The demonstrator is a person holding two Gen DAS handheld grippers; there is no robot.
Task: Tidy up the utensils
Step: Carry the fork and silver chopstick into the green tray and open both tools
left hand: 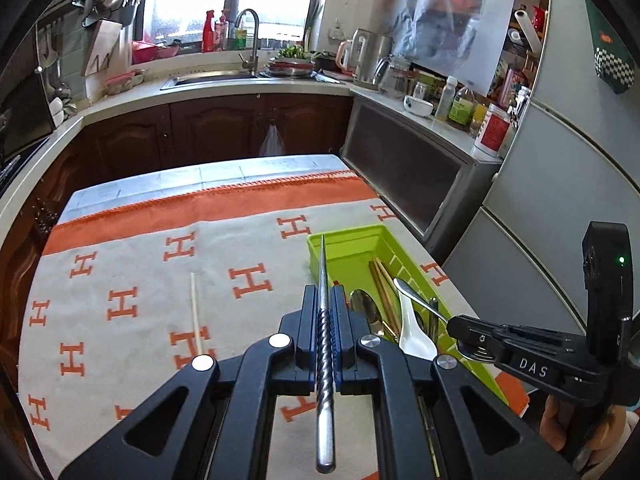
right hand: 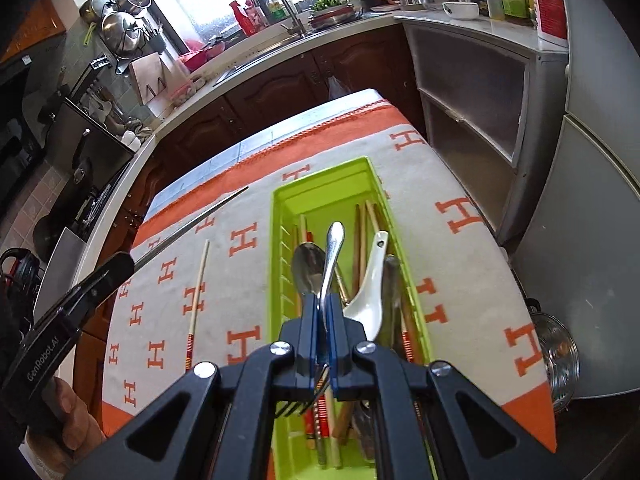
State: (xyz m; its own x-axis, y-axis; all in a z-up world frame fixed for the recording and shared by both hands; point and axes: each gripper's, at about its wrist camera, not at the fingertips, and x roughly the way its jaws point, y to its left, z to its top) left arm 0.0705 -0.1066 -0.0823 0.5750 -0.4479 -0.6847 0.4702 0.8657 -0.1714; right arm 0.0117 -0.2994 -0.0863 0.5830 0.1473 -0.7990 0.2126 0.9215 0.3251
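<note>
My left gripper [left hand: 324, 294] is shut on a steel chopstick [left hand: 323, 264] with a twisted grip, held above the H-patterned cloth just left of the green tray [left hand: 344, 240]. In the right wrist view that left gripper [right hand: 116, 268] comes in from the left with the steel chopstick [right hand: 192, 224] pointing away. My right gripper [right hand: 325, 306] is shut on a metal fork [right hand: 334, 248], handle forward and tines toward the camera, over the green tray [right hand: 280, 208]. The tray holds a metal spoon [right hand: 308, 264], a white ceramic spoon [right hand: 368, 292] and wooden chopsticks [right hand: 360, 240]. One pale chopstick [right hand: 198, 300] lies loose on the cloth.
A grey cabinet [right hand: 460, 120] and a fridge [left hand: 560, 184] stand close along the table's right side. A steel pot [right hand: 556, 360] sits low beside the right table edge. Dark kitchen cabinets and a sink counter [left hand: 224, 80] lie beyond the far edge. A hand [right hand: 68, 420] grips the left tool.
</note>
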